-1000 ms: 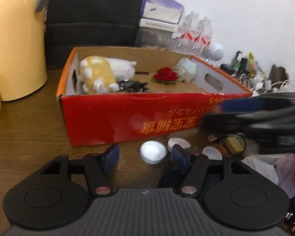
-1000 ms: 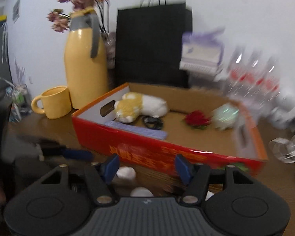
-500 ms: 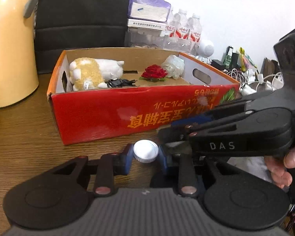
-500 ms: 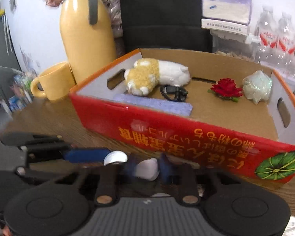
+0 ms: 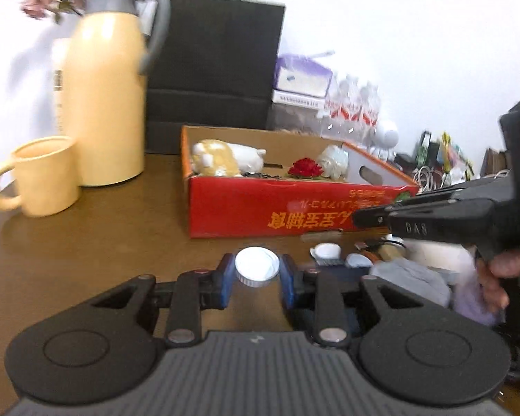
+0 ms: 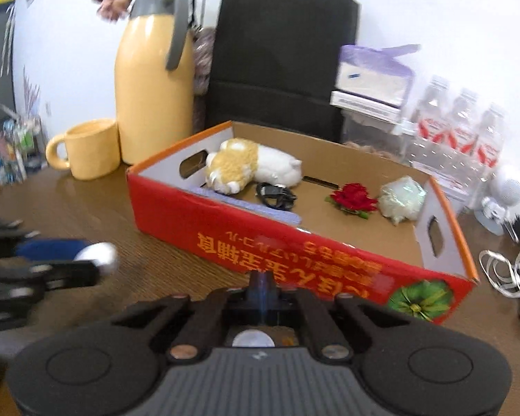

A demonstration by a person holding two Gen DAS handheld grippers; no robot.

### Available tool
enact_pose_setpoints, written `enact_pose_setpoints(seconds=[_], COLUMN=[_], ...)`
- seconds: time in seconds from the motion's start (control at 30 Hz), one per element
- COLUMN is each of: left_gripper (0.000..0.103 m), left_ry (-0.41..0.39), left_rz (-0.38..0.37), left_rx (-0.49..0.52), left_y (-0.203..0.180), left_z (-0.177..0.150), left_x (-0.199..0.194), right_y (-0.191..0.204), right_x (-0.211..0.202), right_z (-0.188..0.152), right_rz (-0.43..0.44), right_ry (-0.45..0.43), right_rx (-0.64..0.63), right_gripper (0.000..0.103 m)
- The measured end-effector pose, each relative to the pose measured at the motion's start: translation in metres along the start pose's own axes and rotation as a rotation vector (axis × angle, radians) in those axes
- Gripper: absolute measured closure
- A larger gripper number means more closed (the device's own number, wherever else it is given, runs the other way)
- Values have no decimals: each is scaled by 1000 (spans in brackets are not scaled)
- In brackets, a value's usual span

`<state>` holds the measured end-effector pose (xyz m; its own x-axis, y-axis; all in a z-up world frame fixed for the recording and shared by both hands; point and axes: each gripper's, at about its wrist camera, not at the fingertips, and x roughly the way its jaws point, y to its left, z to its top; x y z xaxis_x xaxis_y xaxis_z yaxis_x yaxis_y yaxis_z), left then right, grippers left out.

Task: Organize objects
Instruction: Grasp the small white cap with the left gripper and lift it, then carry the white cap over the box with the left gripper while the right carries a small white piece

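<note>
A round white cap (image 5: 257, 270) sits between the blue pads of my left gripper (image 5: 256, 279), which is shut on it just above the brown table (image 5: 104, 242). The right wrist view shows that same left gripper (image 6: 86, 260) at the left, blurred, with the cap (image 6: 98, 254) at its tip. My right gripper (image 6: 263, 282) is shut, its blue pads pressed together with nothing showing between them, right in front of the red cardboard box (image 6: 260, 239). In the left wrist view a hand holds the right gripper (image 5: 357, 217) beside the box (image 5: 294, 208).
The box holds a plush toy (image 6: 249, 166), a black cable (image 6: 275, 194), a red rose (image 6: 353, 196) and a pale wrapped bundle (image 6: 402, 199). A yellow jug (image 5: 107, 104) and mug (image 5: 41, 176) stand left. More white caps (image 5: 326, 250) and a grey cloth (image 5: 412, 277) lie in front of the box.
My left gripper closed on the white cap and drew back from the box with it. My right gripper closed fully; the white piece seen between its pads earlier is gone from them.
</note>
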<state>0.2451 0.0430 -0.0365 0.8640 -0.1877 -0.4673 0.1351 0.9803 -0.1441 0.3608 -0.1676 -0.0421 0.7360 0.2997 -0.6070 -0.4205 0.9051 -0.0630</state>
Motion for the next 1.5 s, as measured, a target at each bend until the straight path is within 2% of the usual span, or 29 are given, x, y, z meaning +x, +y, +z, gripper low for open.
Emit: enact_pose_setpoints(seconds=[0.13,0.2,0.27,0.3,0.37,0.5,0.6,0.67,0.73,0.8,0.87,0.97,1.03,1.1,1.17,1.3,1.4,1.47,1.5], left_gripper=[75,75,75,75,75,75,75,75,75,75,75,75,75,74,74,74,72,53,40], left_ry=[-3,18,39,46,59,89,61,41,35,49,48,-16,-14,14,52,125,152,147,149], left_rz=[-1,19,44,50,63,87,58,52,63,50,26,-33,-85,-112,-79,-40,23,57,70], left_rx=[32,27,7,-1,-14,-38,-34,-18,4,-20,-79,-65,-53,-49,-36,27,133,162,162], left_y=[-7,-4,2,5,12,19,17,14,11,11,12,-1,-14,-26,-39,-61,-78,-83,-84], left_z=[-4,2,7,8,11,6,7,7,7,7,7,2,-11,-29,-49,-80,-97,-103,-106], left_x=[-11,2,17,24,36,43,35,30,29,27,11,-32,-59,-77,-91,-105,-106,-107,-109], right_y=[-11,-19,-28,-31,-34,-22,5,17,18,19,13,4,6,20,45,79,90,93,93], right_x=[-13,-10,-1,6,18,39,55,51,45,32,4,-62,-107,-135,-149,-162,-161,-161,-161], right_z=[-6,-8,-9,-8,-4,6,3,-1,-1,-2,0,-1,-13,-37,-69,-126,-147,-156,-157], right_rz=[18,29,54,68,97,143,153,125,112,72,59,61,100,172,198,183,137,78,61], right_ry=[4,19,44,73,98,132,184,146,142,92,15,-125,-170,-131,-67,-4,1,-12,-11], right_rx=[29,55,100,127,170,154,17,-65,-67,-85,-50,23,55,17,-42,-17,17,30,40], right_gripper=[102,93,90,79,68,66,68,76,77,77,77,76,76,76,76,76,76,75,63])
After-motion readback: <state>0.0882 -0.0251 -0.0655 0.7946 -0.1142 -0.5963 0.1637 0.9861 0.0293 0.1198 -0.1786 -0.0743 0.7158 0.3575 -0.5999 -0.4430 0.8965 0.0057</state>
